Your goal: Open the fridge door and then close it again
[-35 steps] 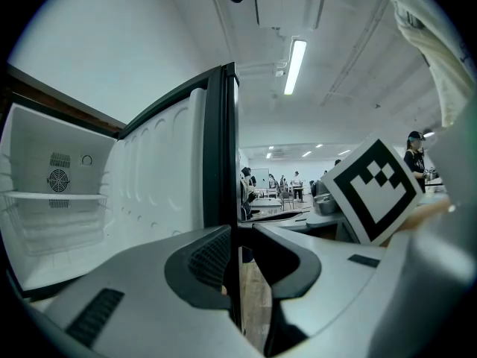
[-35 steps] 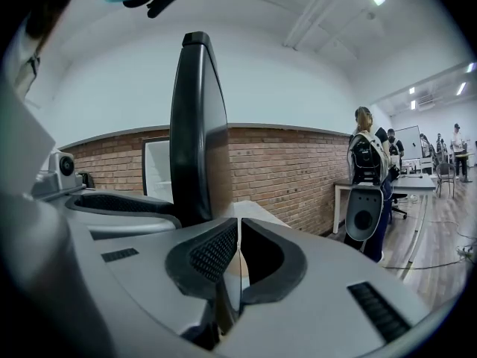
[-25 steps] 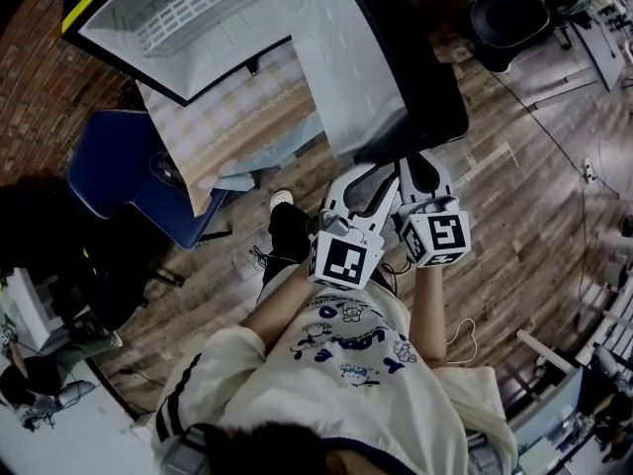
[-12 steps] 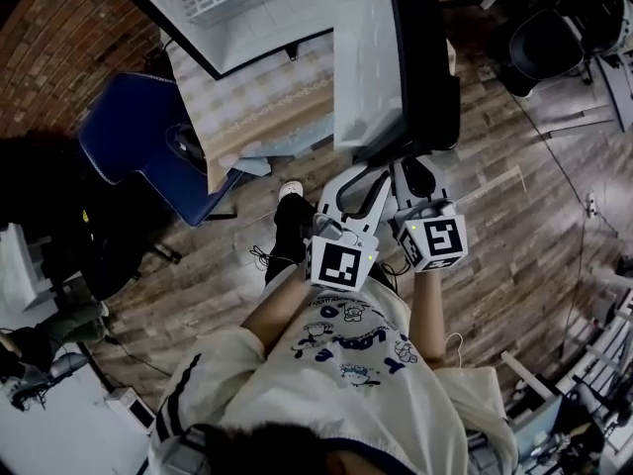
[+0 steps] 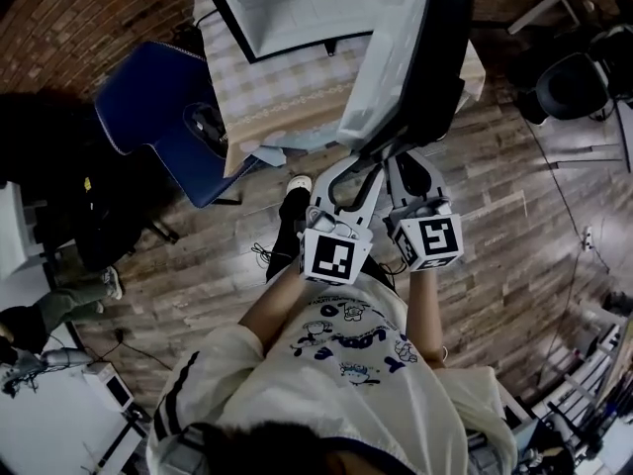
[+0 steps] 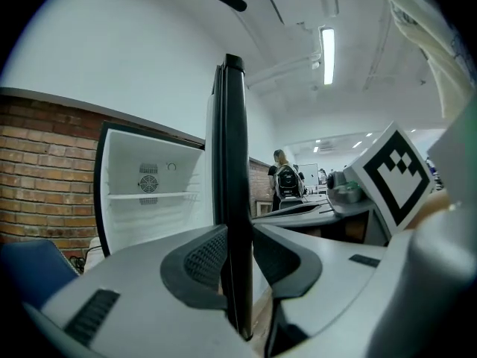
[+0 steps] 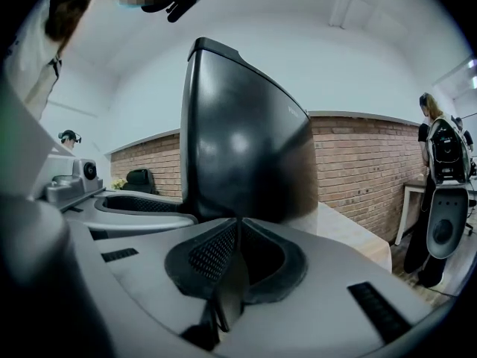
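While the fingers (image 6: 201, 256) of the left gripper (image 6: 237, 256) pinch the edge of the tall black fridge door (image 6: 232, 162), standing wide of its white cabinet (image 6: 149, 200), and the right gripper (image 7: 237, 233) sits closed and empty by its outer face, the closing swing looks next, needing a steady push.

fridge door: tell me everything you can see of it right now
The fridge door is a tall, thin slab, glossy black outside with a pale grey lining inside. It stands upright and open, well clear of the white-lined cabinet. The left gripper is clamped on its free edge. The right gripper, jaws together, sits at the black outer face; contact is unclear.
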Motion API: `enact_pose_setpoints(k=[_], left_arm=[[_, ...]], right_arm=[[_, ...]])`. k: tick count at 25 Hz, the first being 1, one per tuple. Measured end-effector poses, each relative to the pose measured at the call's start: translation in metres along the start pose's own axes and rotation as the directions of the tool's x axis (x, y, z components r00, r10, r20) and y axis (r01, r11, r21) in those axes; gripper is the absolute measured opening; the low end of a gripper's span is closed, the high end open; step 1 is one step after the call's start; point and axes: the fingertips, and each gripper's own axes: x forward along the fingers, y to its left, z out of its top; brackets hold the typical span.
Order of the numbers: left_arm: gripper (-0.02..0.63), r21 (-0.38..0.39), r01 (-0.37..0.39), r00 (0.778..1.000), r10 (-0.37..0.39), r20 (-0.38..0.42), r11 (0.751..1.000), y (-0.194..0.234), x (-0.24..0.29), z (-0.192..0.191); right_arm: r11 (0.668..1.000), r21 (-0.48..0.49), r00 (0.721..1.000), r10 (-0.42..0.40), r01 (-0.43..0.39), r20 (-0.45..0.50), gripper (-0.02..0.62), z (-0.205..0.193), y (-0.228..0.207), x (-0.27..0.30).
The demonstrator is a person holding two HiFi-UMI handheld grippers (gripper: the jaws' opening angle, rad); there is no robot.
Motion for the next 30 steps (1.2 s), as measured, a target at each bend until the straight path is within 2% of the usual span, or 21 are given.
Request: enact_pose_setpoints(k=[11,17,30], left_arm=[[0.111,-0.008,-0.074,0.997,0.074,-0.028,0.997,0.055,-0.01,-0.006],[0.124,-0.007,-0.099,0.994,0.099,-0.035,0.995,0.083,-0.012,-0.008],[0.133,-0.025,-0.114,0.993,0.113,-0.044,0.993,0.153,-0.013,-0.015]], right_arm=[[0.997,-0.017,0.997,0.079,-0.079,0.0,0.041,0.013,0.032,0.041],[0.995,-0.017,0.995,0.097,-0.097,0.003,0.041,0.017,0.041,0.06],[0.989,-0.017,0.99,0.144,-0.144,-0.006,0.041,0.025,0.068,0.103]])
